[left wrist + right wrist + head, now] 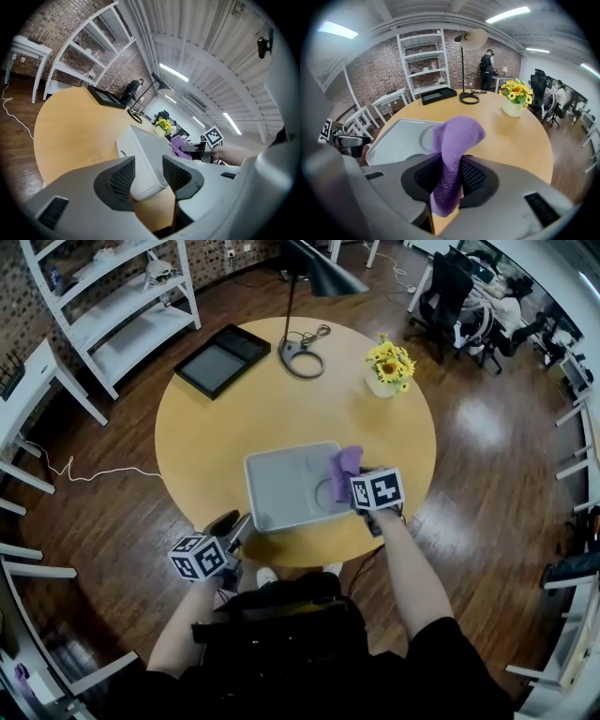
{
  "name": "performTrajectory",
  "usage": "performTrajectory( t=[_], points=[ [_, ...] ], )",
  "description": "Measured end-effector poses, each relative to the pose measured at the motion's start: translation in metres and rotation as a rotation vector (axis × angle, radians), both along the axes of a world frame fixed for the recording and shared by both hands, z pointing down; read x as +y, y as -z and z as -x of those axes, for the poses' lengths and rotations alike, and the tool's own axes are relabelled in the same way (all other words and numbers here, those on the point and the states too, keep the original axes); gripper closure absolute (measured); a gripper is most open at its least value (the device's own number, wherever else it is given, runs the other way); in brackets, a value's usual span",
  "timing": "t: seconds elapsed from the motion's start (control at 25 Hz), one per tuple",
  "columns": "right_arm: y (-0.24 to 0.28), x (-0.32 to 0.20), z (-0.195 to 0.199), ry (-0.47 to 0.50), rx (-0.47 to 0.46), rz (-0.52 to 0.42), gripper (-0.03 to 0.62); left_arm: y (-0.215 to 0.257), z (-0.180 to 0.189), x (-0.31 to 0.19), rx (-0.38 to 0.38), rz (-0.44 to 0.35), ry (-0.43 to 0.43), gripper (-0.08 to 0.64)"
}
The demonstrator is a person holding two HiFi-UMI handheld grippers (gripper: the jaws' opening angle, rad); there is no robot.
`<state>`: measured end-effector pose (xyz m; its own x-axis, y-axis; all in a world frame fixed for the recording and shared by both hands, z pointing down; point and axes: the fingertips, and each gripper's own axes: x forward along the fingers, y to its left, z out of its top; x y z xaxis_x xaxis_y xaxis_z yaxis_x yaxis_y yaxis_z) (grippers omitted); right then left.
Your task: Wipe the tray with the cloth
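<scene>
A grey tray (286, 486) lies near the front of the round wooden table (202, 432). My left gripper (242, 524) is at the tray's near left corner, and in the left gripper view its jaws (149, 176) are closed on the tray's rim (140, 150). My right gripper (349, 486) is at the tray's right side, shut on a purple cloth (345, 468). In the right gripper view the cloth (454, 140) stands up between the pads and folds over above the tray (398, 140). The cloth's lower end hangs under the jaws.
At the table's far side stand a black lamp (302, 357), a vase of yellow flowers (387, 367) and a black flat tray (222, 359). White shelves (112, 296) are at the back left, office chairs (450, 296) at the back right.
</scene>
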<state>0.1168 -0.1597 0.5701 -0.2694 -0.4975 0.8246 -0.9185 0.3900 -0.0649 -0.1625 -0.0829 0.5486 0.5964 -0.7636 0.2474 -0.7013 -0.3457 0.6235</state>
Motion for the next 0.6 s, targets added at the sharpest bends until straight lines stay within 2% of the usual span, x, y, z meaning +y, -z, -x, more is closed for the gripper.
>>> performTrajectory(
  t=[0.08,0.2,0.28,0.4,0.48,0.6],
  points=[
    [0.012,0.001,0.022,0.038,-0.011,-0.026,0.497,0.001,0.008,0.0,0.006,-0.001,0.01,0.374],
    [0.036,0.008,0.086,0.136,-0.134,-0.051,0.497,0.002,0.026,-0.001,0.038,0.002,0.05,0.387],
    [0.04,0.02,0.134,0.216,-0.195,-0.037,0.497,0.001,0.038,-0.001,0.043,0.005,0.083,0.388],
    [0.029,0.047,0.197,0.33,-0.252,0.031,0.497,0.002,0.053,-0.002,0.038,0.0,0.112,0.388],
    [0.019,0.064,0.225,0.39,-0.245,0.07,0.497,0.009,0.062,0.0,0.047,-0.01,0.134,0.391],
    [0.0,0.08,0.236,0.464,-0.134,0.075,0.497,0.016,0.067,0.004,0.049,-0.026,0.145,0.396]
  ],
)
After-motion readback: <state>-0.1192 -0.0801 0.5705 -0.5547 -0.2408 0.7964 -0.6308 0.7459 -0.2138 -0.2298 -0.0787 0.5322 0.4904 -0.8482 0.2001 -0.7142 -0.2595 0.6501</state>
